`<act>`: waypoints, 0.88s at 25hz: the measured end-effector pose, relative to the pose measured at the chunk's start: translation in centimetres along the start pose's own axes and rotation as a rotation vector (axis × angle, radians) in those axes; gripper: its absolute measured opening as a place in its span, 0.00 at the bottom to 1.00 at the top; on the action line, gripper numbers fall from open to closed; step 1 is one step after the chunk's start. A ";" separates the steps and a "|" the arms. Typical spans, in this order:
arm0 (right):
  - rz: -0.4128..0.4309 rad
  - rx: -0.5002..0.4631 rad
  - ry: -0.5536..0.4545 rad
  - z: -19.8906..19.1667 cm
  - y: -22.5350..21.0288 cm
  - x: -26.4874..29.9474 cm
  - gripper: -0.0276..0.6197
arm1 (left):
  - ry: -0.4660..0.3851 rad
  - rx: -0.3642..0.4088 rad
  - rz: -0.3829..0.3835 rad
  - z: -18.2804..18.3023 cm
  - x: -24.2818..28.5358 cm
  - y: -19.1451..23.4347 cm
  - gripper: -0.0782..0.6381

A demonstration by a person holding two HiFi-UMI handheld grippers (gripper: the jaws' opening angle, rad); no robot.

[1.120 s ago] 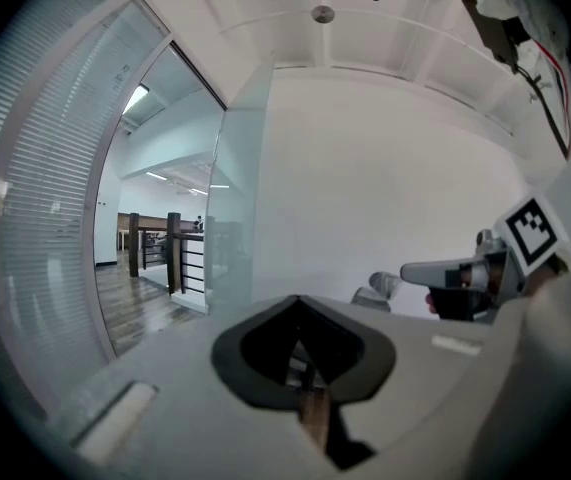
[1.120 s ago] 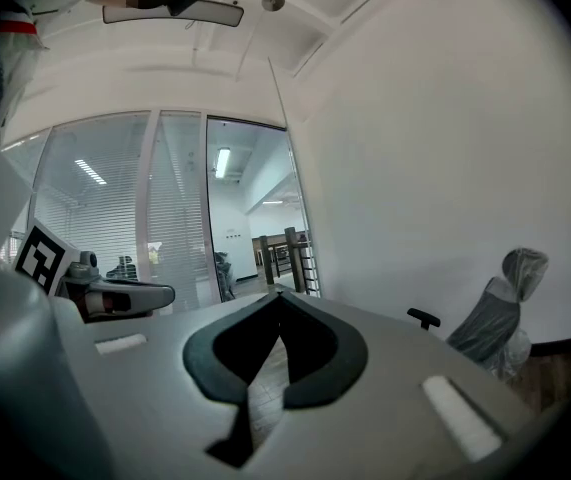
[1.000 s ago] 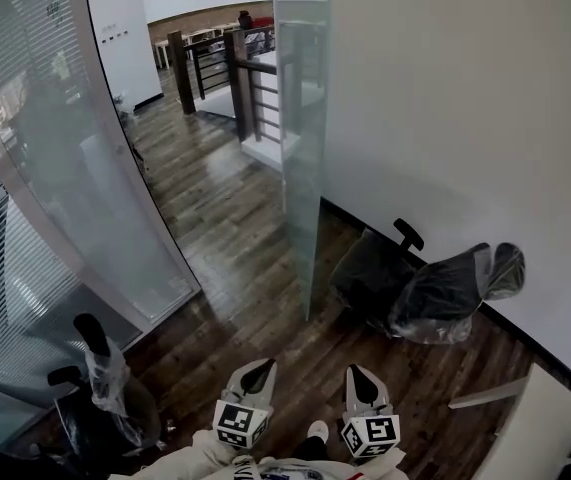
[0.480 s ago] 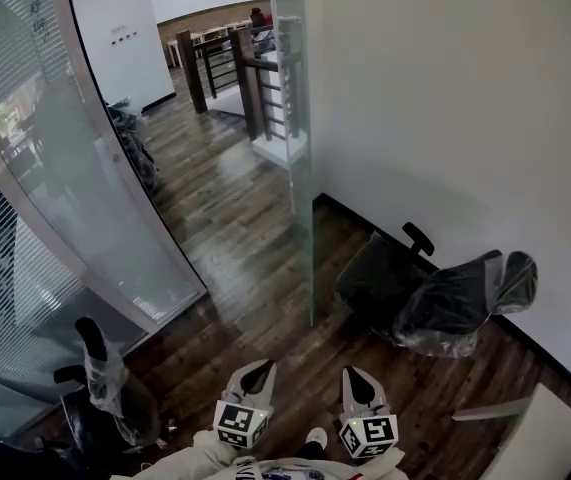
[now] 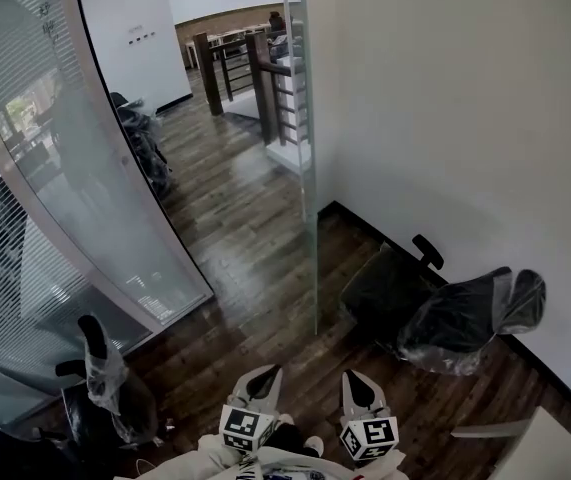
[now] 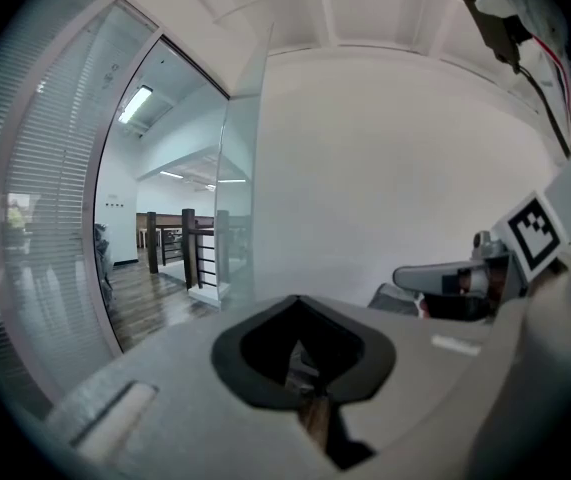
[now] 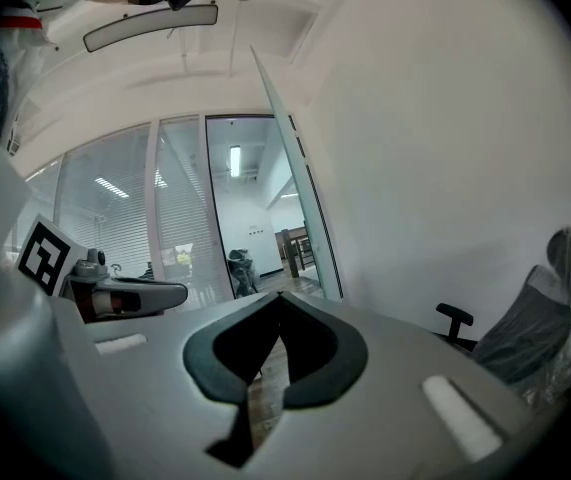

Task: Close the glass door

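Glass door (image 5: 310,168) ahead, apart from left hand-held gripper (image 5: 264,376) & right hand-held gripper (image 5: 354,380), both closed, empty

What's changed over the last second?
The person moved toward the doorway: the edge of the glass door and the wrapped chair slid right in view, and a bagged chair beyond came into sight. Nothing gripped or released. The left hand-held gripper and right hand-held gripper stay shut, short of the door.

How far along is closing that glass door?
Nothing looks done: the clear glass door stands open, edge-on beside the white wall. In hand: the left gripper and right gripper hang low, fingers shut on nothing, well short of it. Left: reach the door and swing it shut.
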State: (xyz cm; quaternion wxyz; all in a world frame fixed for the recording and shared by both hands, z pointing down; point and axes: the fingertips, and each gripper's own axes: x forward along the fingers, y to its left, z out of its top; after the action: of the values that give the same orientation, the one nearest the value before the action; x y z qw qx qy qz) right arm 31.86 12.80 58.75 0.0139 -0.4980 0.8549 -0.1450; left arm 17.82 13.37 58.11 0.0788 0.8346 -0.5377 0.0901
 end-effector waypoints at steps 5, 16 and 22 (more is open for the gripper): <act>0.018 -0.007 0.026 -0.3 -0.6 1.8 0.05 | 0.022 -0.022 0.018 -1.0 1.3 1.2 0.11; 0.038 -0.040 0.059 1.3 -2.7 9.0 0.05 | -0.004 -0.064 0.008 0.8 8.1 4.9 0.11; 0.043 -0.042 0.051 2.7 -3.1 13.5 0.05 | -0.012 -0.055 0.010 2.5 11.4 8.2 0.11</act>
State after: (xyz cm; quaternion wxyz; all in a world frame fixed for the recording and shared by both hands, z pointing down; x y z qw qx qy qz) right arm 28.09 -0.84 58.58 -0.0154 -0.4758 0.8683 -0.1391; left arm 15.16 -0.60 58.64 0.0979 0.8300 -0.5445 0.0708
